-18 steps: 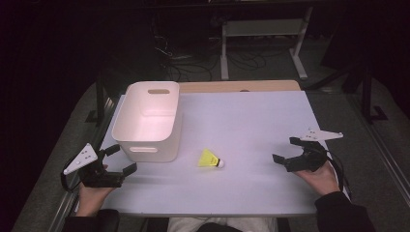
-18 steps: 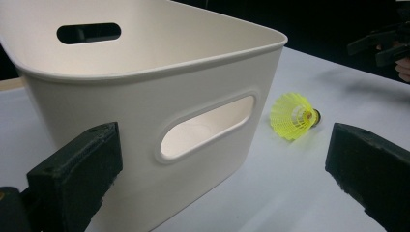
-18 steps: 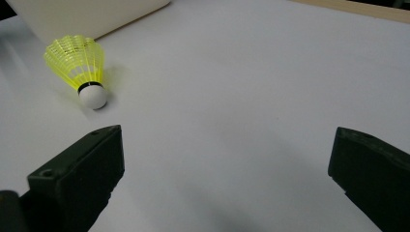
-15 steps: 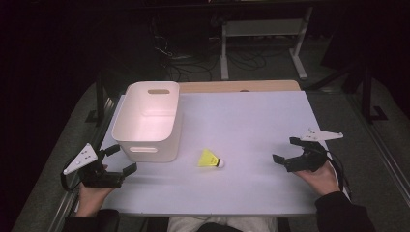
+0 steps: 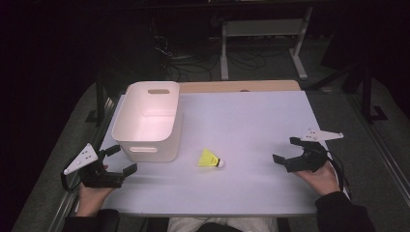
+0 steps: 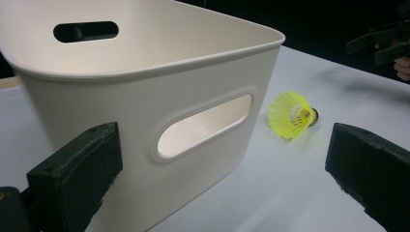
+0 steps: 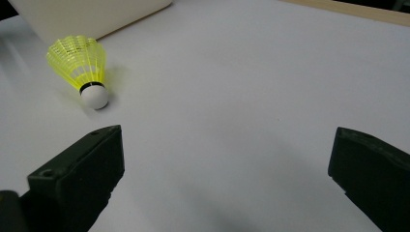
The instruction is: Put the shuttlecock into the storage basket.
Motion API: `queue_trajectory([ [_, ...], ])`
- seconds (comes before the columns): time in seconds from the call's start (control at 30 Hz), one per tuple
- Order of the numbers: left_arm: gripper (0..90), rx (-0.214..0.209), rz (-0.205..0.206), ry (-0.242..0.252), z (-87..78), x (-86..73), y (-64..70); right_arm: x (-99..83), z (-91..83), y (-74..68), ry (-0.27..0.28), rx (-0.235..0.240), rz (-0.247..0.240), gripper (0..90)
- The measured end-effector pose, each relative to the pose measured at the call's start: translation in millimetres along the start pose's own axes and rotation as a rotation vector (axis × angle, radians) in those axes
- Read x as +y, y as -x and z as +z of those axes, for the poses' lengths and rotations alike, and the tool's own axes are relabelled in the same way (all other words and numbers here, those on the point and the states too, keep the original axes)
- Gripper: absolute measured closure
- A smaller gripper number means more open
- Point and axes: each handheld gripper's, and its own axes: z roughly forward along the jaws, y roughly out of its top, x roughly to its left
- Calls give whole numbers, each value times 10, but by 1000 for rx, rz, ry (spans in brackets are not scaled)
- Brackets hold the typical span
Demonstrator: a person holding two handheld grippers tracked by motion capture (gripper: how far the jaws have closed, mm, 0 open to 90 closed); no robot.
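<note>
Both grippers' fingers spread wide, holding nothing; right gripper view shows shuttlecock's (image 7: 82,67) white cork.

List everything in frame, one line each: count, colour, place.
bin: 1, white, empty, left part of the table
shuttlecock: 1, yellow skirt and white cork, lying on its side right of the bin
table: 1, white top with a wooden strip at the far edge
desk frame: 1, white, on the floor behind the table
left gripper: 1, black, open, near-left corner
right gripper: 1, black, open, near-right edge
</note>
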Motion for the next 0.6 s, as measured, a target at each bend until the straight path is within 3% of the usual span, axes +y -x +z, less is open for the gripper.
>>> queue_trajectory([
  [0.6, 0, 4, -2, 0, -13, -2, 7, 66, -2, -55, -21, 21, -19, 0],
])
